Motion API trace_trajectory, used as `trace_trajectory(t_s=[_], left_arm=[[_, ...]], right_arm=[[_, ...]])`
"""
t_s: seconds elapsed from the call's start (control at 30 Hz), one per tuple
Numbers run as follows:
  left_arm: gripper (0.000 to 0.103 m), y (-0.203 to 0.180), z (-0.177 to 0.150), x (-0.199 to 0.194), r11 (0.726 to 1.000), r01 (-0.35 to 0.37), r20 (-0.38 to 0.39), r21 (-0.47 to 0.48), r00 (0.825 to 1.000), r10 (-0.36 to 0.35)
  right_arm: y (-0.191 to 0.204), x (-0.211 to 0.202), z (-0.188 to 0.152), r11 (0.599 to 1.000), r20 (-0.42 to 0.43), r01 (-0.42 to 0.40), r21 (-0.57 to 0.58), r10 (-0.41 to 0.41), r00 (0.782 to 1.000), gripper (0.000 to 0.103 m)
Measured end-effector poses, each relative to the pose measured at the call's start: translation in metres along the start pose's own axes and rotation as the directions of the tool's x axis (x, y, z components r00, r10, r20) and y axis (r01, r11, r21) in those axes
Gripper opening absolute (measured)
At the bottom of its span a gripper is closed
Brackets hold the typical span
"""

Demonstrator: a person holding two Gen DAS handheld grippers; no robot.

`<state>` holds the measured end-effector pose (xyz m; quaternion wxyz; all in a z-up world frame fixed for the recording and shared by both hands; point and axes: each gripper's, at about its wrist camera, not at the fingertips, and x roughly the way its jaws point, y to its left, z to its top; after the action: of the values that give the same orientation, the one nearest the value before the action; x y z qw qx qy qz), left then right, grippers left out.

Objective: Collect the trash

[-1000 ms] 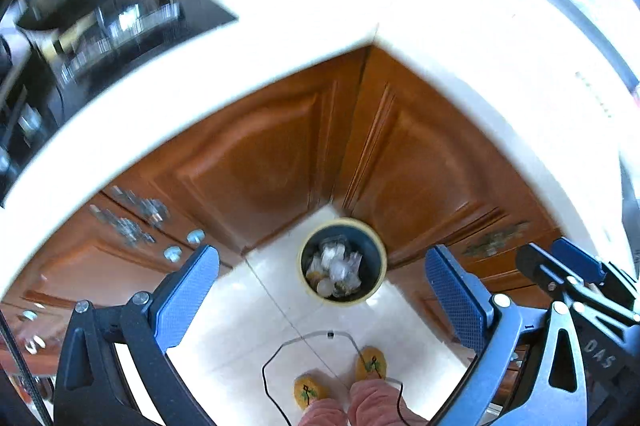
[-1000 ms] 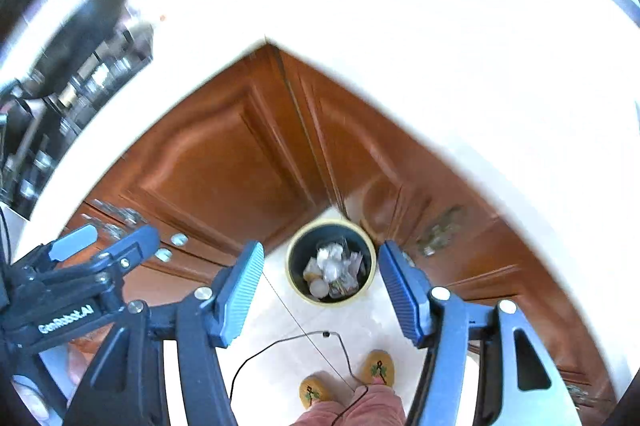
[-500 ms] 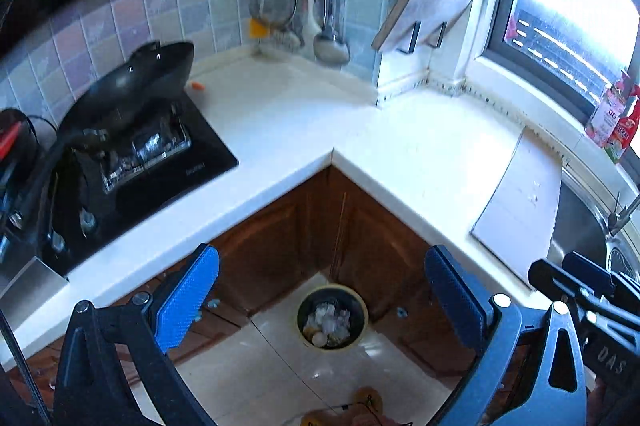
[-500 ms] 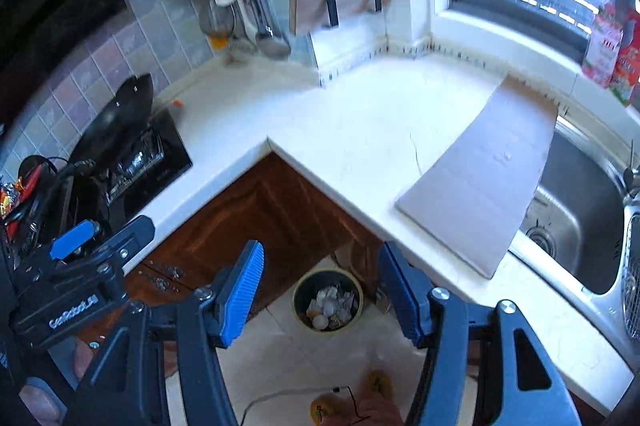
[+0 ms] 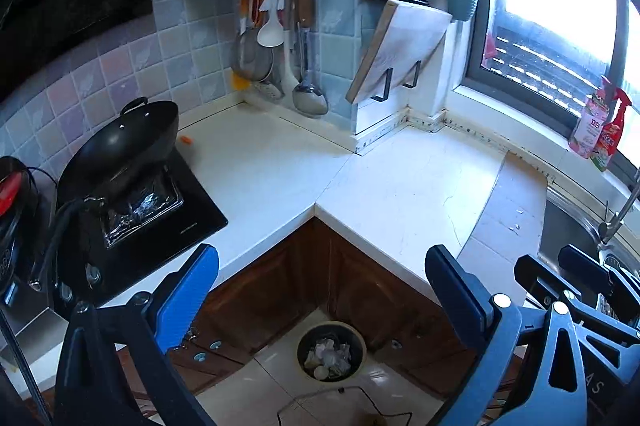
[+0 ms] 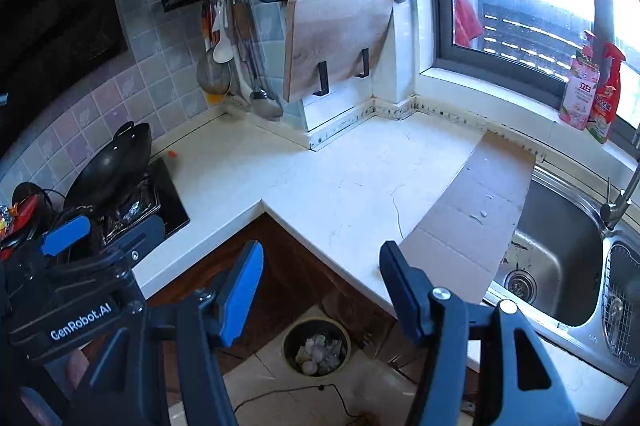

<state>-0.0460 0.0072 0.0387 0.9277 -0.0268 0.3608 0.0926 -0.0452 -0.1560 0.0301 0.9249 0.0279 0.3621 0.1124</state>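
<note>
Down on the tiled floor, in the corner between the brown cabinet doors: trash bin [image 5: 331,350], round, pale-rimmed, loaded with crumpled white scraps and a small round thing — seen again from the right wrist [image 6: 316,346]. Above it, white L-shaped desk [image 5: 400,185], mostly bare. Flat cardboard sheet [image 6: 472,218] laid on the desk, its far edge just beside the steel sink [image 6: 560,266]. Black wok [image 5: 120,145] tilted on the stove at the left; small orange scrap [image 5: 185,140] on the desk just beside the wok. Ladles and strainers hung from a wall rack, cutting board [image 5: 400,49] propped in its holder at the wall corner, two pink and red bottles [image 6: 592,93] on the window sill.

Left gripper [image 5: 322,296] held above the cabinet corner, fingers [image 5: 188,302] spread wide, released, nothing between them. Right gripper [image 6: 320,292] likewise — fingers [image 6: 242,290] parted, grasping nothing, bin visible through the gap, well below. Both pointed downward toward the corner.
</note>
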Motion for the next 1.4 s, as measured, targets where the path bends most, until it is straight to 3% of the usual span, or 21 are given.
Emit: trace_trajectory(t_s=[1.4], left_arm=[[0.102,-0.014,-0.007,-0.015,1.000,0.016,0.006,0.016,1.000,-0.016]], right_arm=[[-0.004,-0.026,-0.006,0.998,0.029,0.067,0.007,-0.068,0.997,0.061]])
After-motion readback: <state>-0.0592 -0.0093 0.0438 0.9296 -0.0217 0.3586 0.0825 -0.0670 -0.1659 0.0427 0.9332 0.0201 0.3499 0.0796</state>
